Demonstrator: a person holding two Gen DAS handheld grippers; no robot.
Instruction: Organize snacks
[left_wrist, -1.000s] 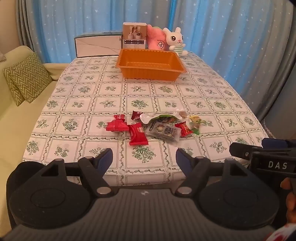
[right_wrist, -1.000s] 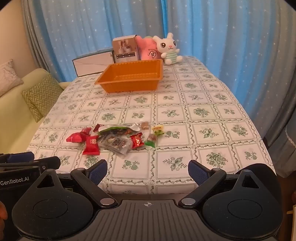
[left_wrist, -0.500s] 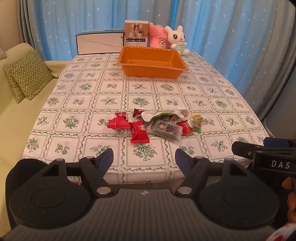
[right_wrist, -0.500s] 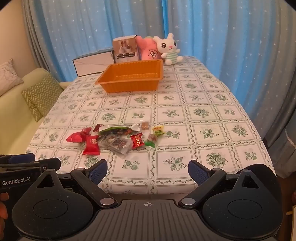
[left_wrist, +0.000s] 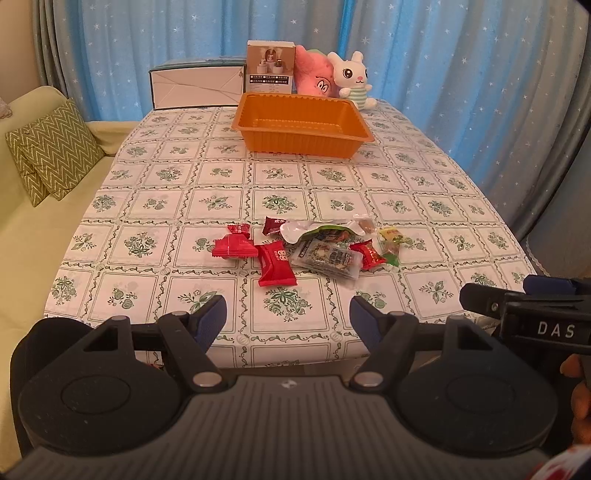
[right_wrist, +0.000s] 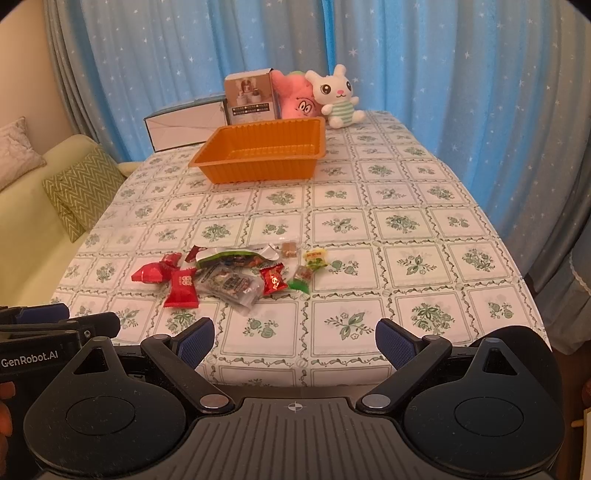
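Both claws sit back over the near edge of the table (left_wrist: 173, 206), pointed down toward it, released and with nothing between the pads: left claw (left_wrist: 287, 314), right claw (right_wrist: 294, 341). This reads as a start posture, chosen so each wrist view takes in the whole layout before a pick. The snacks (left_wrist: 314, 251) lie loose in one cluster near the near edge, roughly mid-width, well ahead of both claws and touching neither. Cluster contents: red candy packets on the left side, including one red packet (left_wrist: 276, 265) closest to the left claw; a clear printed pouch (left_wrist: 327, 260) in the middle, partly under a green-and-silver wrapper (left_wrist: 321, 230); small green-yellow candies (right_wrist: 314, 260) on the right side, nearer the right claw's line. The orange tray (left_wrist: 301, 146) stands empty toward the far edge, just in front of a box and plush toys; judged to be the destination, well apart from the cluster. No snack moved yet. The overlapping pouches will likely need lifting singly.
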